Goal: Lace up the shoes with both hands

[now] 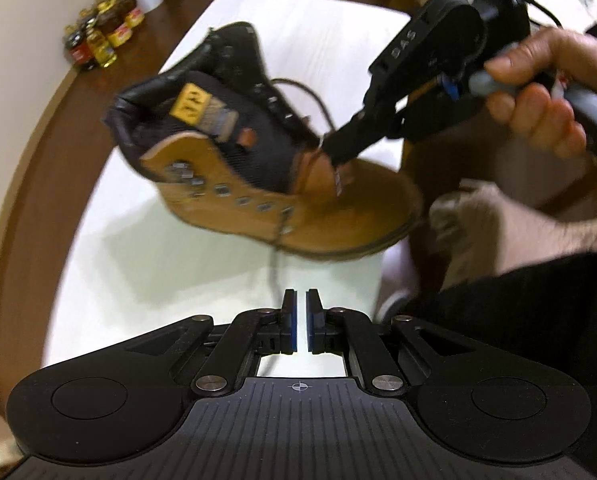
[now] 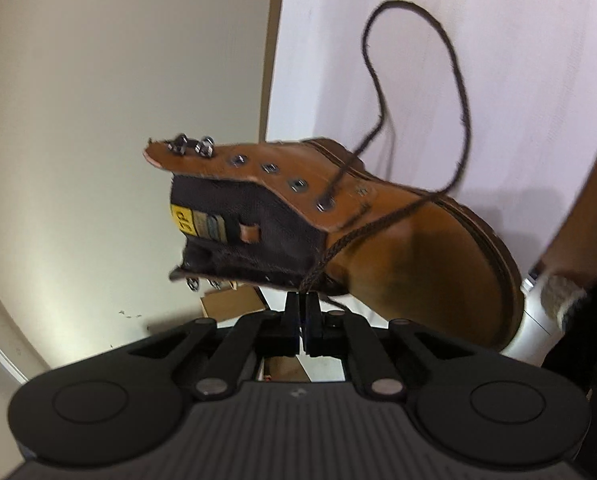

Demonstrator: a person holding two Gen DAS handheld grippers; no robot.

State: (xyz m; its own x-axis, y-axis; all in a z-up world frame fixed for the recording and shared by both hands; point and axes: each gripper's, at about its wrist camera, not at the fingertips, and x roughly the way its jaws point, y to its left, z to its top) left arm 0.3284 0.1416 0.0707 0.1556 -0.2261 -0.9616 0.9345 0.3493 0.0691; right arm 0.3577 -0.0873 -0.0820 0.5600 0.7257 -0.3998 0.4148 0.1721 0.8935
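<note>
Over to the boot (image 1: 258, 184): tan leather, black padded collar, sitting tipped on the white desk (image 1: 138, 280), toe out past the near edge. Hard to tell whether the sole rests flat or hangs partly lifted.

On the right side, right gripper (image 2: 301, 312) with jaws closed tight on the dark lace (image 2: 454, 92), pinching it just below the tongue, close against the boot. Beyond the pinch, running up over the toe, looping wide against the desk, then dropping into a low eyelet. Seen from the other camera, poking into the throat of the boot, with a bare hand (image 1: 538, 88) squeezing the handle.

On the left, left gripper (image 1: 301, 320) hovering above the desk, jaws parted by only a thin slit, gripping nothing. Just beside them, a second strand trailing down from the near row of eyelets (image 1: 222, 190).

Handling now. Looks heavy and stiff in the sole and toe, so likely to drag or tip rather than stay put under a hard pull on the lace. Lace itself thin, limp, slightly fuzzy; likely to flop and slip. Best pinched close to its tip for threading, with the leather flap beside the eyelets a good place to steady the boot.

Hard to make out: blur across the boot in the left view, lace tips not found, far eyelet row mostly hidden behind the tongue. Bottles (image 1: 98, 36) on the floor beyond.
</note>
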